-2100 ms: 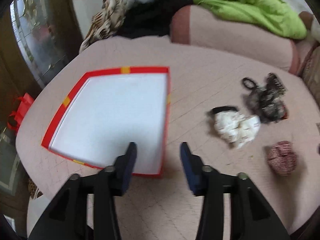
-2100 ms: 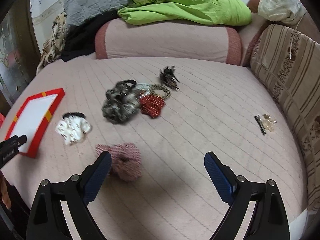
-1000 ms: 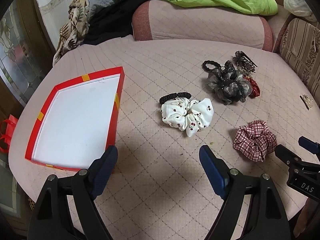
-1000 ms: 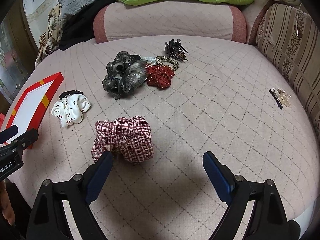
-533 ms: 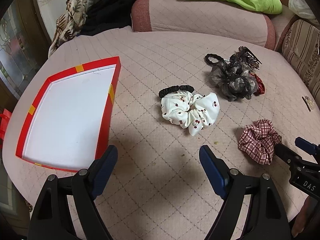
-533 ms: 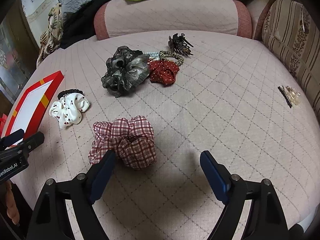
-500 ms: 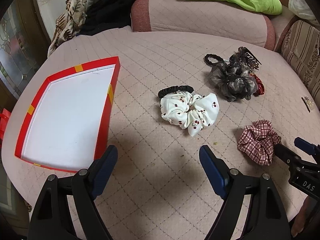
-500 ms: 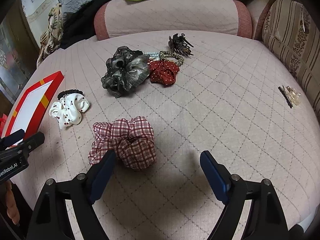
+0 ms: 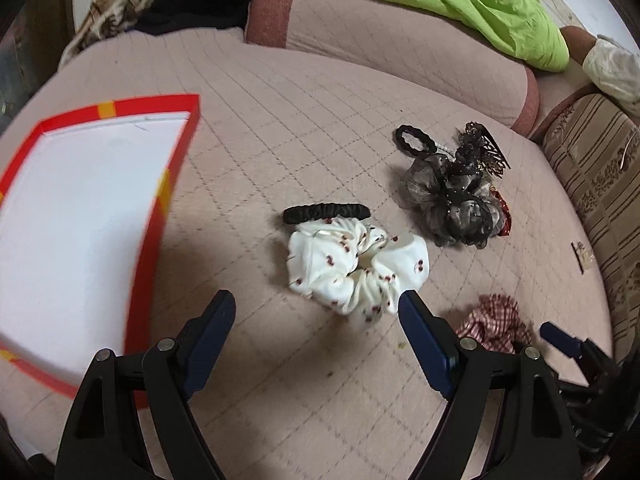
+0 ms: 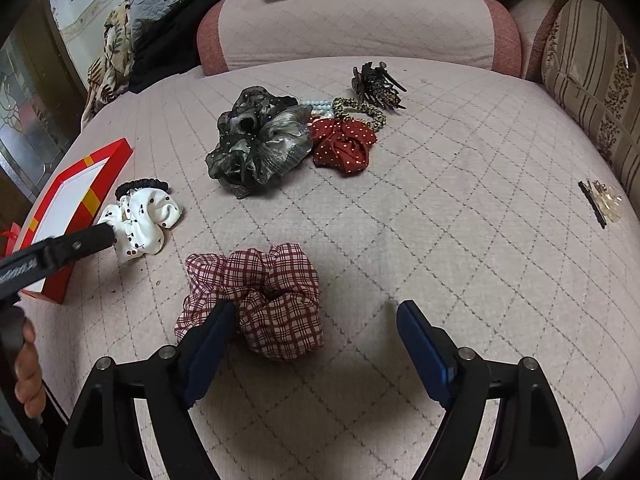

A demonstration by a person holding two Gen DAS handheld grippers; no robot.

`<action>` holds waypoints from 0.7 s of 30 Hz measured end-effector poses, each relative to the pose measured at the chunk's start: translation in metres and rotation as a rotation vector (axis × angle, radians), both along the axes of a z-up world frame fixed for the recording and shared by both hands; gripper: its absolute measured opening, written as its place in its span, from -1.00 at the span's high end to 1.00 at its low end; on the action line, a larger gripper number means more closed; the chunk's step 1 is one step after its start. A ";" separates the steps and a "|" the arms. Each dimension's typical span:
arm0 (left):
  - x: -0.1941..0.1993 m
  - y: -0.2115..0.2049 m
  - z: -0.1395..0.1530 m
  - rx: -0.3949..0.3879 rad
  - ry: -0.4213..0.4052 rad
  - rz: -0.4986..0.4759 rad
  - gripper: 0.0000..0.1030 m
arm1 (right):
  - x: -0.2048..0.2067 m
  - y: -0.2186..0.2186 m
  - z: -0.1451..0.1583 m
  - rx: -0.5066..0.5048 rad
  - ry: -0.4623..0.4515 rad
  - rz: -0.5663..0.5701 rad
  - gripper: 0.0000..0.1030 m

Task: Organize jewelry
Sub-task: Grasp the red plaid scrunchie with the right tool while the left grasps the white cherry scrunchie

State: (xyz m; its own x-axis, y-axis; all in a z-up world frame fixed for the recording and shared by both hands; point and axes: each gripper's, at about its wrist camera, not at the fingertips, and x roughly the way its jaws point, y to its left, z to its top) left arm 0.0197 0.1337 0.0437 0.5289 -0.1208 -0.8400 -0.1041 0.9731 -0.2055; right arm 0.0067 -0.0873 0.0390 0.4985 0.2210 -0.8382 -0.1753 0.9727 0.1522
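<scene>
Plaid cotton first — my right gripper (image 10: 312,316) gapes wide and empty, one finger nudging the plaid scrunchie (image 10: 256,296). My left gripper (image 9: 316,308), equally wide and empty, lines up on the white scrunchie (image 9: 356,272) — red box (image 9: 176,168) waiting beside, tangled hair accessories (image 10: 280,136) beyond.

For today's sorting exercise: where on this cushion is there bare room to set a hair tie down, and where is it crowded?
Bare quilting lies between the red polka-dot scrunchie and the hair clips by the striped cushion, and between the red tray and the white cherry scrunchie. The tray's white floor is bare too. It is crowded around the grey scrunchie, claw clip and leopard tie.
</scene>
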 end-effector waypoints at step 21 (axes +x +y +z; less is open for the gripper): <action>0.002 -0.013 -0.007 -0.047 0.063 -0.035 0.76 | 0.000 0.011 -0.007 0.056 0.059 0.043 0.62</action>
State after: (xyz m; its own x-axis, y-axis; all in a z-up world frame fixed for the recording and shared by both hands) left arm 0.0222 0.1208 0.0363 0.4697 -0.1784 -0.8646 -0.0845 0.9658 -0.2452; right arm 0.0066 -0.0763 0.0323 0.4376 0.2882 -0.8517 -0.2055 0.9542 0.2173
